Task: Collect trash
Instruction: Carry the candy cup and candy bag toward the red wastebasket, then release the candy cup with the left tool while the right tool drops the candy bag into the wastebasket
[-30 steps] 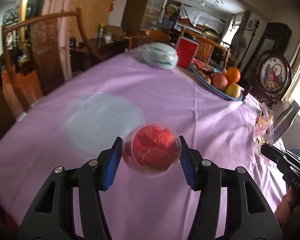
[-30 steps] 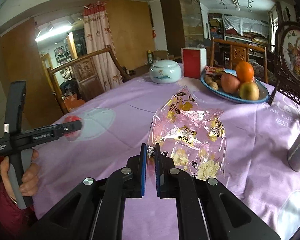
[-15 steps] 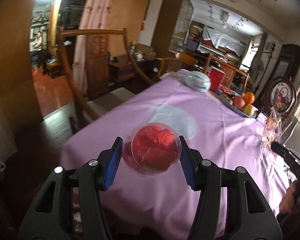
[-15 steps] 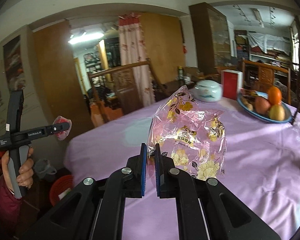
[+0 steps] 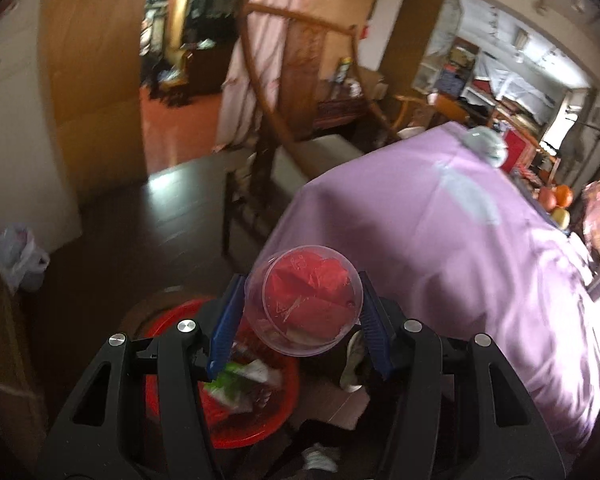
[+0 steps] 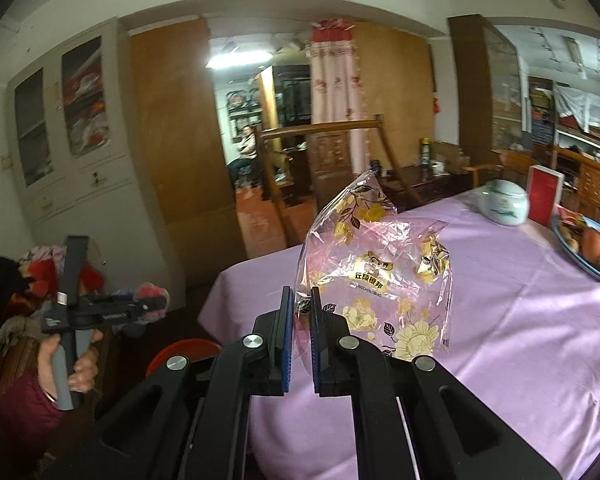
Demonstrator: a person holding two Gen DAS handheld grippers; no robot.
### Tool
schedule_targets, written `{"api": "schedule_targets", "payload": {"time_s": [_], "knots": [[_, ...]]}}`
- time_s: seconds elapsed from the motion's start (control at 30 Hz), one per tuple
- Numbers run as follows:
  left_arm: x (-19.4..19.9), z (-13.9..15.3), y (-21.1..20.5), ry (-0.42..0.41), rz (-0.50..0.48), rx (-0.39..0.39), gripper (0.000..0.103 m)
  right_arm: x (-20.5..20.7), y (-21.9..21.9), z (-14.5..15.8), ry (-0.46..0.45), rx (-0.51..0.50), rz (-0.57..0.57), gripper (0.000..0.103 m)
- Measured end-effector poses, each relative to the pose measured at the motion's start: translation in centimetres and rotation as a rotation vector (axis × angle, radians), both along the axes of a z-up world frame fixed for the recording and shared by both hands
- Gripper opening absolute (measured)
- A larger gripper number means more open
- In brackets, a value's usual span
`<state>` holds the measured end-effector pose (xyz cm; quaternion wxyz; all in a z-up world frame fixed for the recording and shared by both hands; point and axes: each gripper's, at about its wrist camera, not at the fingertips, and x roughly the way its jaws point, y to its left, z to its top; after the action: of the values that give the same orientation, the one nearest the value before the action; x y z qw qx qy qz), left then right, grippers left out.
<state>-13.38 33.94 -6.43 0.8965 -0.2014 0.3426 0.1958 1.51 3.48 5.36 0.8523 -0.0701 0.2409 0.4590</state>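
Note:
My left gripper (image 5: 300,300) is shut on a clear plastic cup (image 5: 304,300) stuffed with red wrappers, held in the air above a red trash basket (image 5: 236,420) on the floor beside the table. My right gripper (image 6: 300,300) is shut on a clear floral plastic bag (image 6: 374,276), held upright over the purple tablecloth (image 6: 500,300). The left gripper with its cup also shows in the right wrist view (image 6: 152,306), low at the left, with the red basket's rim (image 6: 184,350) below it.
A wooden chair (image 5: 284,92) stands at the table's end. A fruit plate (image 6: 592,256), a white lidded jar (image 6: 504,202) and a red box (image 6: 544,194) sit far on the table. A white plastic bag (image 5: 18,256) lies on the dark floor.
My left gripper has swung off the table and down toward the floor, so the red basket now lies under the cup. My right gripper has turned left with the bag still held.

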Motion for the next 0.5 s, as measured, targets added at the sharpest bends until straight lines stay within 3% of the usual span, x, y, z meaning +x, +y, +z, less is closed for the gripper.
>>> {"api": "schedule_targets", "payload": {"time_s": [0.13, 0.27, 0.5], "knots": [[-1.4, -3.7, 1.9, 0.060, 0.026, -0.048, 0.056, -0.8, 3.2, -0.3, 0.031, -0.020, 0.054, 0.008], [-2.8, -6.8, 3.6, 0.105, 0.055, -0.098, 0.076, -1.6, 6.7, -1.0, 0.056, -0.049, 0.112, 0.008], [-5.8, -6.9, 7.4, 0.054, 0.166, -0.121, 0.091, -4.3, 13.5, -3.2, 0.118, -0.110, 0.256, 0.008]]}}
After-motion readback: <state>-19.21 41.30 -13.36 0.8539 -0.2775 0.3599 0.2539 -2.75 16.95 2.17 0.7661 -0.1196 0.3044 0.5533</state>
